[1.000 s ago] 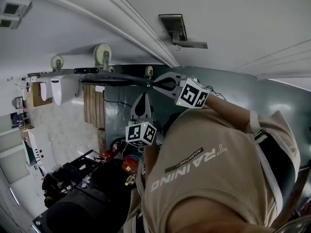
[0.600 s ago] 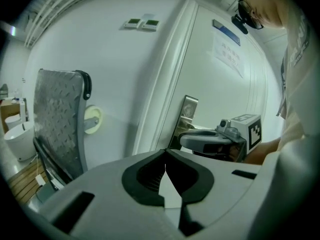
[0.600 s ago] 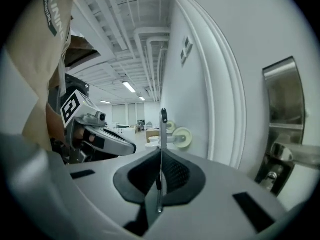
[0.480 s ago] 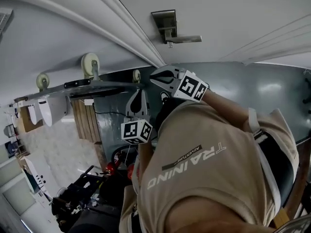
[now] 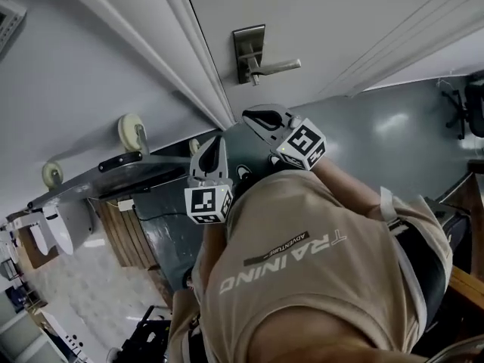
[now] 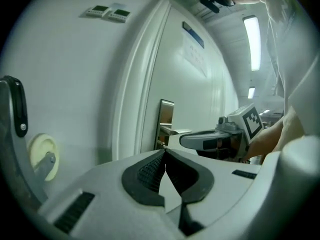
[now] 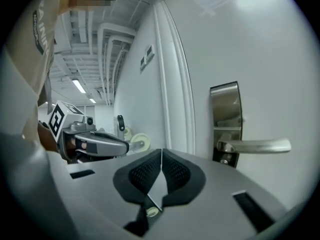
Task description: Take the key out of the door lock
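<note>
2 hand-held grippers, pale grey with dark ribbed pads, point toward a white door [image 5: 318, 13], neither touching it. The left hand-held gripper [image 6: 164, 151] has its jaws pressed together with nothing between them. The right hand-held gripper [image 7: 161, 151] is likewise closed and empty.

Ahead of the right hand-held gripper, off to its right side, is a tall brushed-metal lock plate [image 7: 226, 109] with a horizontal lever handle [image 7: 260, 145]. Just under the lever, near the plate's lower end, a small metal key [image 7: 224, 160] seems to stick out of the lock, though it is too small to be sure. It lies well apart from both pairs of tips and nearer the right pair. From the left hand-held gripper, the plate stands straight ahead, with the other gripper reaching in at its right.

The key is likely light, thin, stiff and smooth, so it could slip between the pads. The best hold is probably across the 2 flat faces of its head, pads square on them, followed by a straight pull outward along the shaft. Whichever gripper takes it would need to open its jaws first.
</note>
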Demonstrator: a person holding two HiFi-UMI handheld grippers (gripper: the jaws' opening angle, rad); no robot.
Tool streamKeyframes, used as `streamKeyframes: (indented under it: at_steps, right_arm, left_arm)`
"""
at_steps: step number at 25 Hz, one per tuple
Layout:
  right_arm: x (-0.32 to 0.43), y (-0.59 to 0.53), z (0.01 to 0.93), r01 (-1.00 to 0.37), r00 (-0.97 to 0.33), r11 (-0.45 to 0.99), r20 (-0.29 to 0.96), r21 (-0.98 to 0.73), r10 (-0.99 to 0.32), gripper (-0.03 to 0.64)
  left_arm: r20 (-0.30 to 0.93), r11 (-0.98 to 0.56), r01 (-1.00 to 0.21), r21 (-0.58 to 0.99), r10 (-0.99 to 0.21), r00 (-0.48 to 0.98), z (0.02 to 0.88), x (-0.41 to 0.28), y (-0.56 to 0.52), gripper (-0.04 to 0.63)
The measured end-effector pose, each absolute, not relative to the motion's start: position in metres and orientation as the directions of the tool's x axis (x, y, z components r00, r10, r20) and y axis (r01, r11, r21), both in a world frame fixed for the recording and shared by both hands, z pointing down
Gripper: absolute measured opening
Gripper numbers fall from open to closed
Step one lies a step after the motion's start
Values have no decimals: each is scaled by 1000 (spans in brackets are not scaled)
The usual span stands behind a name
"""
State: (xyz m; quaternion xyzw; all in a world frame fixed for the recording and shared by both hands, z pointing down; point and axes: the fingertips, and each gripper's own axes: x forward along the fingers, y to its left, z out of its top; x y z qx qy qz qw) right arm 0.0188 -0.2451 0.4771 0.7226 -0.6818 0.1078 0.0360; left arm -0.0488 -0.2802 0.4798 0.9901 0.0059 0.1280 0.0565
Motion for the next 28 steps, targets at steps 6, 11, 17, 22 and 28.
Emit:
streamKeyframes:
  at_steps: [6, 11, 17, 22, 28]
  right_arm:
    - [16, -223, 492, -967, 208, -238, 261, -90, -943, 15]
    - [7, -223, 491, -958, 236, -267, 244, -102, -941, 15]
    - [14, -214, 485, -944, 297, -323, 255, -66, -920, 15]
    - [9, -203, 496, -931, 323, -358, 304, -67, -896, 15]
    - [6, -214, 485, -949, 309, -315, 305, 29, -901, 15]
  left_arm:
    - [257, -982, 168, 88, 186, 948, 474, -42, -276, 6]
    - [273, -981, 177, 78, 191, 943, 478, -51, -287, 6]
    - [254, -926, 242, 290, 318, 913, 497, -41, -270, 6]
    - [225, -907, 314, 281, 380, 897, 486, -31, -259, 6]
    - [240, -934, 292, 205, 337, 910, 494, -23, -273, 6]
